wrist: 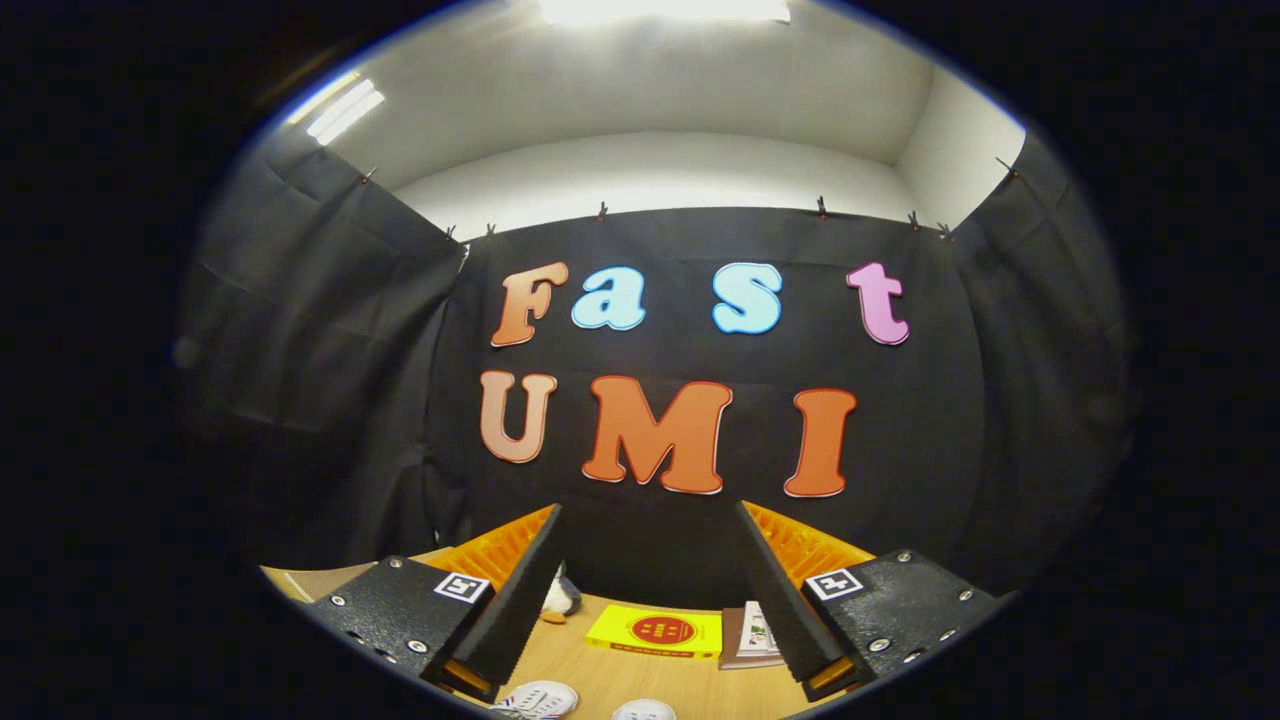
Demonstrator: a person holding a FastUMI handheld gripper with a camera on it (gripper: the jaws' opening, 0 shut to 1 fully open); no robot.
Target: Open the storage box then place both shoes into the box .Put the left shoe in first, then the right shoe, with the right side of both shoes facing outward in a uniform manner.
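My gripper (648, 520) is held high and stands open, with nothing between its fingers. Below them, on the wooden table (640, 675), the white toe of one shoe (540, 698) with red and blue stripes peeks up near the left finger. A second white shoe tip (643, 711) lies just right of it, between the fingers. The rest of both shoes is cut off from sight.
A flat yellow box (657, 632) with a red round mark lies on the table beyond the shoes. A small booklet (752, 638) lies to its right by the right finger. A small white and orange toy (560, 598) sits behind the left finger. Black cloth walls close the booth.
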